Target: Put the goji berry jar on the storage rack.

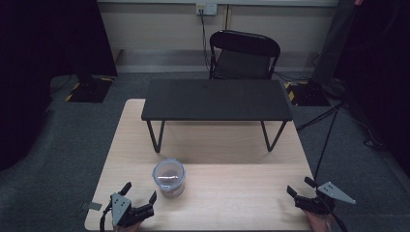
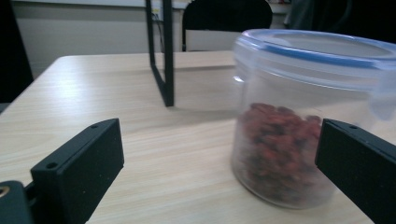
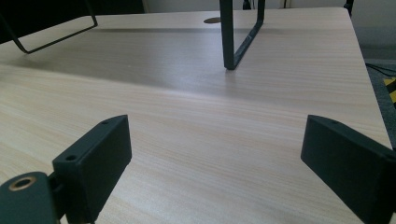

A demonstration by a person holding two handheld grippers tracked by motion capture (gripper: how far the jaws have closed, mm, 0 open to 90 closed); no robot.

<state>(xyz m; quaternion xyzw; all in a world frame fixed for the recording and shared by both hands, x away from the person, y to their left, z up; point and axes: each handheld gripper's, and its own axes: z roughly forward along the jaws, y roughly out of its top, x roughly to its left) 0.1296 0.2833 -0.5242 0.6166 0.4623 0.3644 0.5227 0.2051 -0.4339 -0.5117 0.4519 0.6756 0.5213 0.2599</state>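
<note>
1. Left gripper view: the left gripper is holding its jaws spread wide, nothing clasped between them. The clear jar is standing just ahead at about 1 o'clock, near the right jaw; I cannot tell whether that jaw is touching it.
2. High view: the left gripper is sitting at the table's near edge, about 7 o'clock from the table's middle, jaws parted and pointing toward 1 o'clock. The jar is standing upright just beyond its tips, apart from them.
3. Right gripper view: the right gripper is also gaping wide, gripping nothing, bare wood lying between the jaws.
4. High view: the right gripper is resting at roughly 5 o'clock on the table, jaws open toward 11 o'clock, its grey three-cornered plate sticking out at 3 o'clock. It is sitting well apart from the jar.
5. Jar details: a blue-rimmed clear lid is sitting on it, and reddish-brown pieces are filling the lower part. What they are is too blurred to tell.
6. Wooden table: light wood grain, carrying a small black bench across its far half, at 12 o'clock from the jar. One bench leg is standing at 11 o'clock in the left gripper view; another leg is showing at 12 o'clock in the right gripper view.
7. Beyond the table, at 12 o'clock: a black chair is standing against the wall on grey floor.
</note>
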